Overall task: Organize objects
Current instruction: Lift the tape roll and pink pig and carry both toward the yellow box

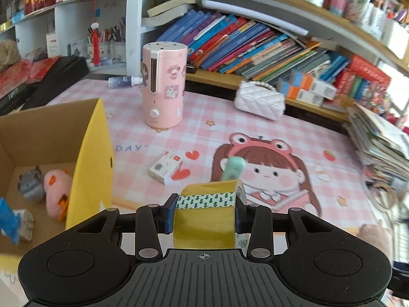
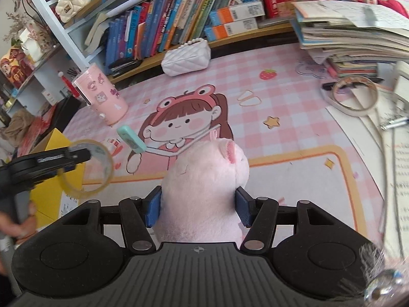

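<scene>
The tidying is judged to be partly done. In the left wrist view a cardboard box with a yellow outer wall is seen at the left edge of the frame, and several things are already lodged in it: a grey plush toy, a pink plush toy and a blue item that cannot be identified.

A roll of yellowish packing tape is clamped across its width by the left hand-held gripper, at lower centre of that view, just right of the box. A pink plush pig is squeezed between the blue pads of the right hand-held gripper, low in the right wrist view, above the counter. Both are held clear of the mat and are not yet in the box.

Left on the counter are a small white carton, a mint-green oblong object, a white quilted handbag, a pink cylindrical appliance and, at the right of the right wrist view, a thin tape ring.

On the mat, "DAY" can be read beside the box. The tape carries a white strip printed with green arrows. Writing on the carton, on the book spines and on the red figure at upper left is too blurred to be read.
</scene>
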